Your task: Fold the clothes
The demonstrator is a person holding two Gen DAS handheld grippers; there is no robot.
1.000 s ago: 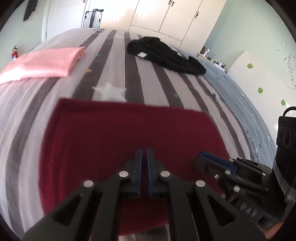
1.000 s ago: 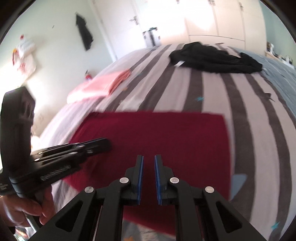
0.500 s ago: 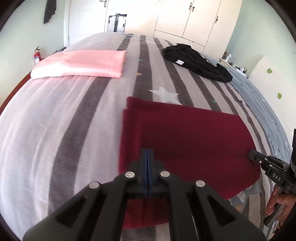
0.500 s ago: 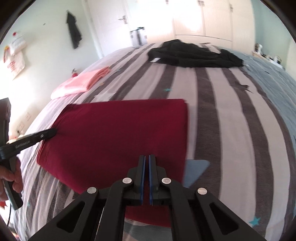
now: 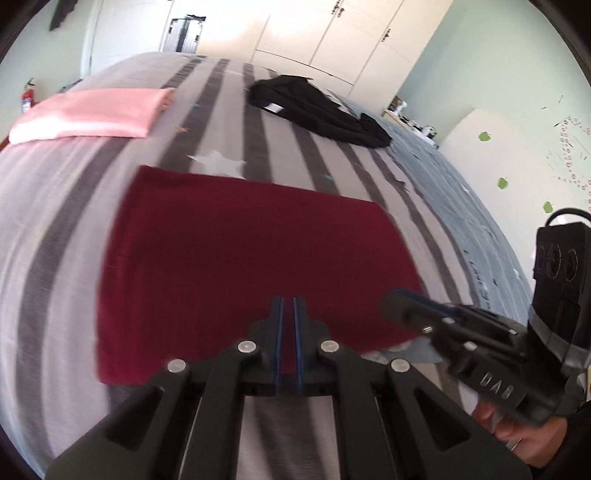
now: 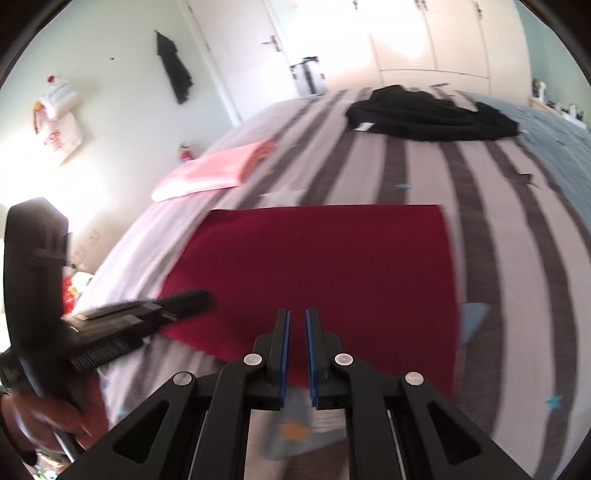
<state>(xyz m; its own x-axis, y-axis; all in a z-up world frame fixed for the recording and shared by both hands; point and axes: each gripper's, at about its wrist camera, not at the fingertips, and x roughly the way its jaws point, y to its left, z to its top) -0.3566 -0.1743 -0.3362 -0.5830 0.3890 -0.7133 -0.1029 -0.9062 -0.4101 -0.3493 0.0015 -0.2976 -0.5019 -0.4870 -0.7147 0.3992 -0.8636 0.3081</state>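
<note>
A dark red cloth (image 5: 251, 251) (image 6: 325, 258) lies flat as a folded rectangle on the striped bed. My left gripper (image 5: 286, 306) hovers over the cloth's near edge, pads almost together, nothing between them. It also shows at the left of the right wrist view as the left gripper (image 6: 199, 297). My right gripper (image 6: 297, 317) hangs over the same near edge. Its jaws are opening to a narrow gap and the pads press on nothing. In the left wrist view the right gripper (image 5: 399, 302) points at the cloth's near right corner.
A folded pink cloth (image 5: 92, 114) (image 6: 221, 170) lies at the bed's far left. A crumpled black garment (image 5: 317, 110) (image 6: 432, 114) lies at the far end. The bed cover (image 5: 55, 221) is grey striped. White wardrobe doors (image 5: 332, 33) stand behind. A hand (image 5: 517, 435) holds the right gripper.
Half a second ago the grippers stood at opposite ends of the red cloth's near edge; now they are close together near its middle. The right jaws have parted slightly. The cloth lies as before.
</note>
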